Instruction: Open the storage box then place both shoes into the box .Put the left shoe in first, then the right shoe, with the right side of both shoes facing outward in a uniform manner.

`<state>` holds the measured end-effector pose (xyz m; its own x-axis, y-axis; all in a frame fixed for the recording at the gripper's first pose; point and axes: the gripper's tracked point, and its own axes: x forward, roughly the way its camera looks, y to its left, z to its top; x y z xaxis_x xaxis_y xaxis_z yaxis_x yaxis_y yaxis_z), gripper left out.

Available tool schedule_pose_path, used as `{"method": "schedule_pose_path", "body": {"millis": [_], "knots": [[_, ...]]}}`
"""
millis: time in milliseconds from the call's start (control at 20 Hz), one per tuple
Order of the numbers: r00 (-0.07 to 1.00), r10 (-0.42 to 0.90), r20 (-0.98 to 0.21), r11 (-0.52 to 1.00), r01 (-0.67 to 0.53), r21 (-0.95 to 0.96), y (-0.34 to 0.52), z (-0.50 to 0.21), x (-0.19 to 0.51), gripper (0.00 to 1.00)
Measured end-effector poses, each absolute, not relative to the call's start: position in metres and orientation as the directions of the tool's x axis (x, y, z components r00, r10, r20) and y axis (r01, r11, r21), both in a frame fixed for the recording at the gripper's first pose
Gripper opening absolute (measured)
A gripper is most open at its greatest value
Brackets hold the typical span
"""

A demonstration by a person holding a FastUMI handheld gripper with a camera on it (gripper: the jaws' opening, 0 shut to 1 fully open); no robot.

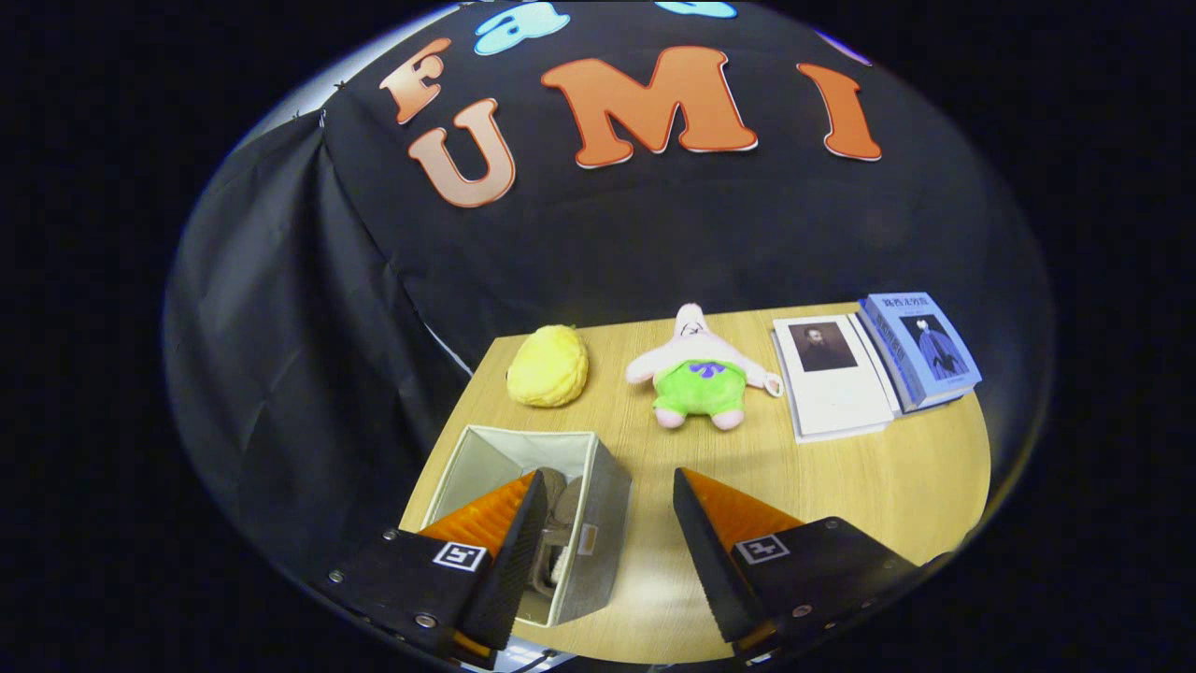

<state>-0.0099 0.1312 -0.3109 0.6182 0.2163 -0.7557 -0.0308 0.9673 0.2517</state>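
One shoe (559,533) lies in the open box (598,523).
Gripper (607,488) spread, empty; box under its left finger, long axis running away.

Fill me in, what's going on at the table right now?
A person is holding the gripper above the wooden table, fingers spread wide and gripping nothing. The grey storage box sits open just below the left finger, with at least one shoe inside; a second can't be made out. Beyond the fingers lie a yellow plush, a pink star plush and two books.
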Motion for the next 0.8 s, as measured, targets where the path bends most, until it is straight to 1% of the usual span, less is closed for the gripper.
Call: {"method": "schedule_pose_path", "body": {"millis": [100, 250, 400, 600, 800], "knots": [[0.661, 0.213, -0.72, 0.968, -0.044, 0.246, 0.118, -0.297, -0.005, 0.84], [0.708, 0.171, -0.686, 0.982, -0.065, 0.177, 0.092, -0.281, 0.001, 0.9], [0.751, 0.153, -0.642, 0.985, -0.064, 0.16, 0.076, -0.265, 0.005, 0.96], [0.852, 0.119, -0.51, 0.992, -0.075, 0.105, 0.053, -0.226, 0.021, 0.97], [0.93, 0.083, -0.359, 0.997, -0.076, 0.033, 0.03, -0.182, 0.029, 0.98]]}}
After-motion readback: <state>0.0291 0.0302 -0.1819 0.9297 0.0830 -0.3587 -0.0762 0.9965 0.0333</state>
